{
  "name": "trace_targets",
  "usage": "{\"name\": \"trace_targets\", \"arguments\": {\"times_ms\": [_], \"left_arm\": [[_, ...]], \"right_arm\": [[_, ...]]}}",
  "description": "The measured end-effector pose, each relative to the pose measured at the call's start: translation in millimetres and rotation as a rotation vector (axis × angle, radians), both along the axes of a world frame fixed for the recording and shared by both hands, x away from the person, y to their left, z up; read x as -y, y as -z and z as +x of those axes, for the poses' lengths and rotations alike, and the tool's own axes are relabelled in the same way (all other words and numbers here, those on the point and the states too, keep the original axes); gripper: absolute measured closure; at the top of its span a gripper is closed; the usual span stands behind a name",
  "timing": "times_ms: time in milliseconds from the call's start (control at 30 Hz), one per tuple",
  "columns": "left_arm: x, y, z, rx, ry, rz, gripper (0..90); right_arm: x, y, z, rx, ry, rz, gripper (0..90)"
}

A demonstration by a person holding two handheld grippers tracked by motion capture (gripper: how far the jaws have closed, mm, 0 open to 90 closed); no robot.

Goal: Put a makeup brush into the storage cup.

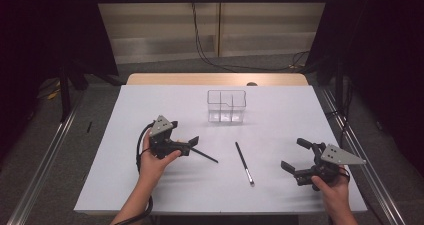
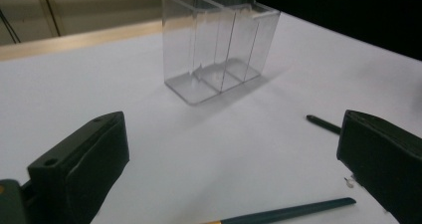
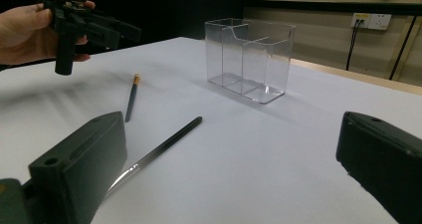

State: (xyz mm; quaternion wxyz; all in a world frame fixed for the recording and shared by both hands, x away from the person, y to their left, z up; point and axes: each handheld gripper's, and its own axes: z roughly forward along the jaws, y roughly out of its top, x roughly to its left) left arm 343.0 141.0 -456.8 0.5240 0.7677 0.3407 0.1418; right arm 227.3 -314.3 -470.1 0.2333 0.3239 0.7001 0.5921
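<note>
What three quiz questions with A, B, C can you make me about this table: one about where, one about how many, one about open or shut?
1. Where does the clear box stand?
A. On the floor
B. Between the left gripper's fingers
C. On the far middle of the table

2. How many thin sticks lie on the table?
A. One
B. Two
C. Four

3. How are the right gripper's fingers?
A. Open, with nothing between them
B. Shut on a stick
C. Shut on the clear box

Answers:
1 C, since the high view shows the box upright on the white top, beyond both sticks.
2 B, since there is a dark pencil by the left gripper and a black brush in the middle.
3 A, since the right gripper view shows bare table between the two fingers.
</note>
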Motion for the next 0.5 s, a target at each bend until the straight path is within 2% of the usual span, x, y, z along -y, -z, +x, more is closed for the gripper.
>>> {"name": "trace_targets", "arguments": {"times_ms": [67,100,200,233,267,400,433,467,500], "left_arm": [[3.6,0.0,3.6,-0.052,-0.011,0.032,0.0],[3.6,0.0,3.6,-0.052,-0.011,0.032,0.0],[7.3,-0.8,6.9,-0.100,-0.015,0.070,0.0],[9.8,-1.3,8.8,-0.128,-0.020,0.080,0.0],[9.8,-1.3,8.8,-0.128,-0.020,0.080,0.0],[12.7,-2.5,14.1,-0.212,-0.046,0.121,0.0],[13.7,-2.6,16.2,-0.251,-0.066,0.128,0.0],[13.7,-2.6,16.2,-0.251,-0.066,0.128,0.0],[13.5,-3.2,17.3,-0.267,-0.068,0.136,0.0]], "right_arm": [[0.0,0.0,0.0,-0.001,-0.001,0.000,0.0],[0.0,0.1,0.1,-0.001,-0.001,0.000,0.0],[-0.2,0.2,0.1,-0.002,-0.003,-0.001,0.0],[-0.5,0.1,0.0,-0.004,-0.004,-0.002,0.0],[-0.5,0.1,0.0,-0.004,-0.004,-0.002,0.0],[-1.2,-0.1,0.1,-0.002,-0.009,-0.002,0.0],[-1.3,-0.2,0.1,-0.002,-0.009,-0.003,0.0],[-1.2,-0.2,0.2,0.000,-0.012,-0.003,0.0],[-1.2,-0.2,0.2,0.000,-0.012,-0.003,0.0]]}}
